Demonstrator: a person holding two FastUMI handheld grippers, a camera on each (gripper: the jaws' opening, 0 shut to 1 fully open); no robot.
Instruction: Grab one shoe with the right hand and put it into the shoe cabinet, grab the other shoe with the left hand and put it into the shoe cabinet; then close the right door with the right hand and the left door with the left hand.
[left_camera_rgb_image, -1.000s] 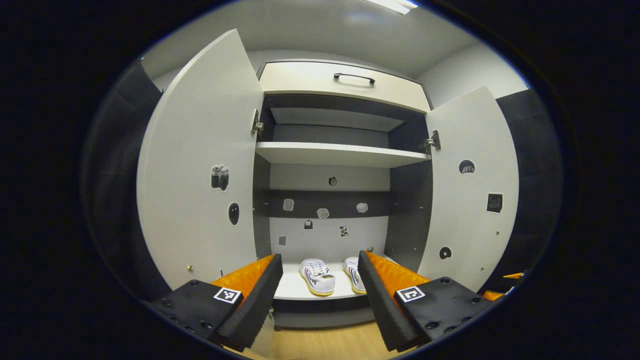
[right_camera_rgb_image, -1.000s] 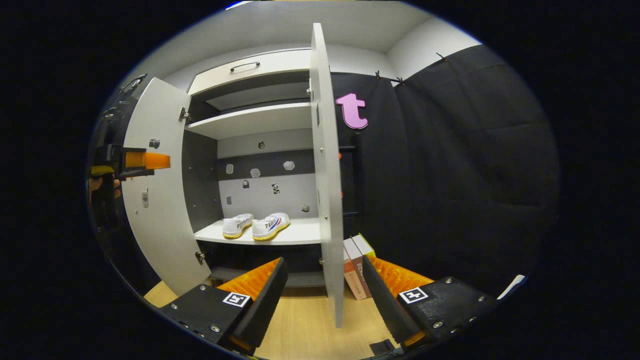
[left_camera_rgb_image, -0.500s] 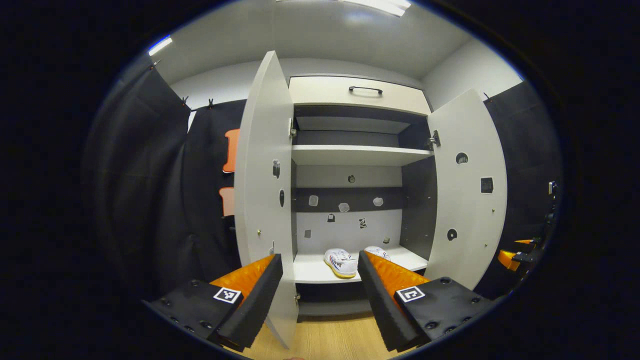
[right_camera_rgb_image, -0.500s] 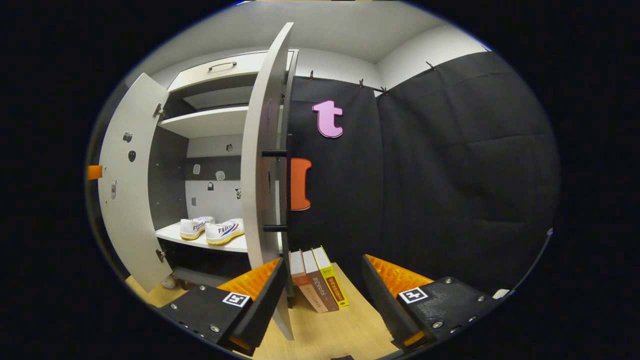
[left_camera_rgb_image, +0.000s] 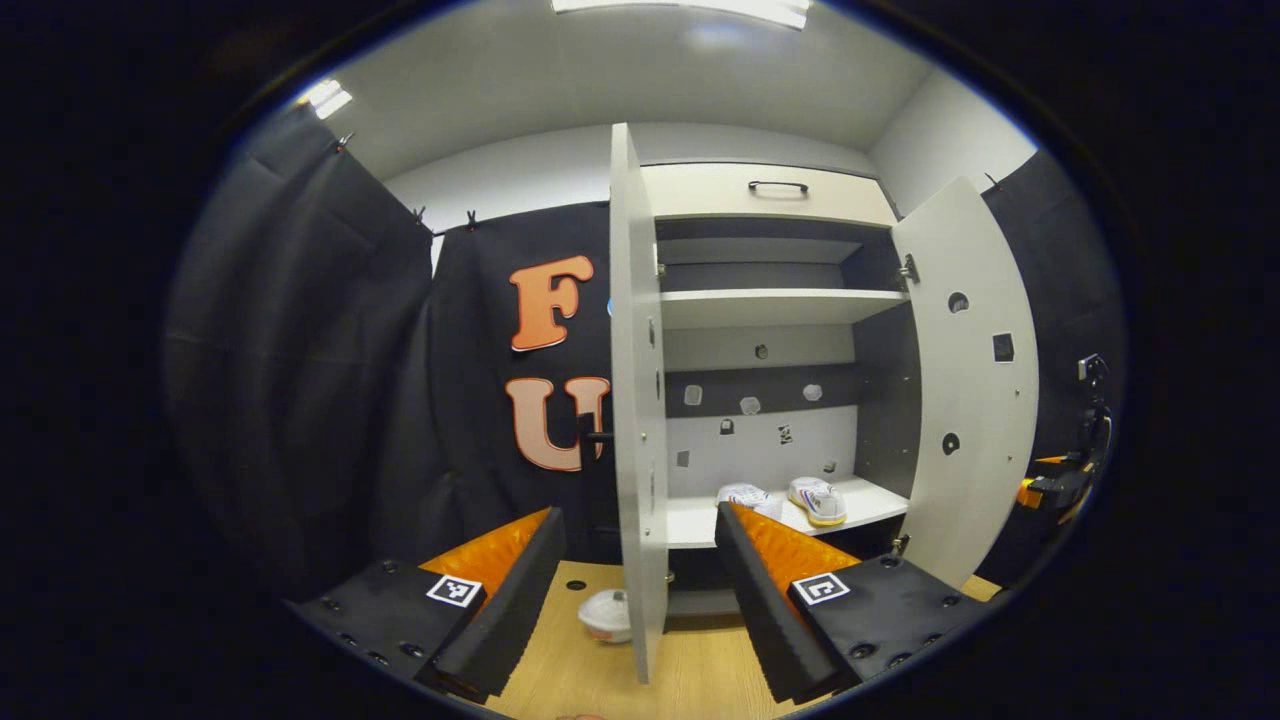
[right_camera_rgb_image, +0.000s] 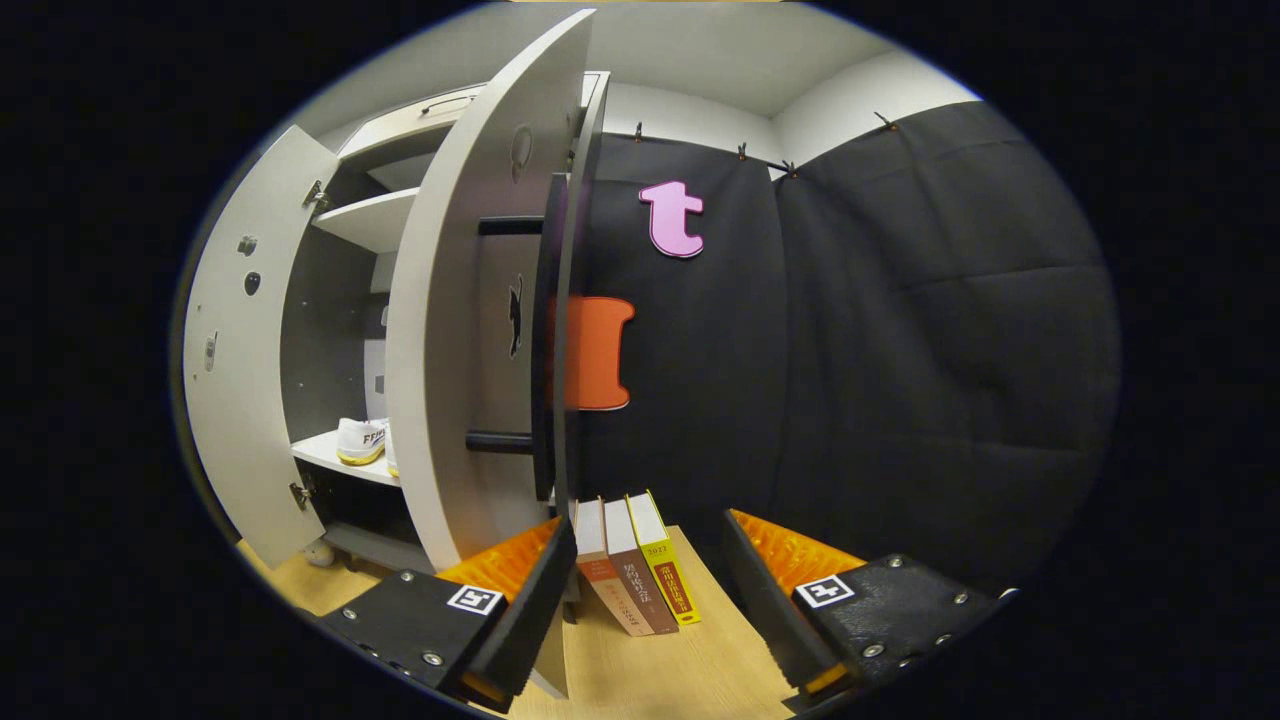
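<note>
Two white shoes (left_camera_rgb_image: 820, 500) sit side by side on the lower shelf (left_camera_rgb_image: 690, 522) of the shoe cabinet. Both doors hang open. In the left gripper view the left door (left_camera_rgb_image: 632, 400) shows nearly edge-on, its lower edge in line with the gap of my open left gripper (left_camera_rgb_image: 640, 590), which holds nothing. The right door (left_camera_rgb_image: 965, 400) stands open beyond it. In the right gripper view I look at the right door's outer face (right_camera_rgb_image: 450, 330) and its black handle (right_camera_rgb_image: 545, 330). My right gripper (right_camera_rgb_image: 645, 590) is open and empty, its left finger close to the door's lower corner. One shoe (right_camera_rgb_image: 360, 442) peeks past the door.
Three books (right_camera_rgb_image: 630, 570) lean on the wooden floor behind the right door. A small white object (left_camera_rgb_image: 607, 612) lies on the floor under the cabinet's left side. The right gripper (left_camera_rgb_image: 1055, 487) shows far right in the left gripper view. Black cloth walls flank the cabinet.
Both grippers have swung outward: the left one leftward until the left door is edge-on, the right one rightward round to the right door's outer face. The shoes have stayed put.
</note>
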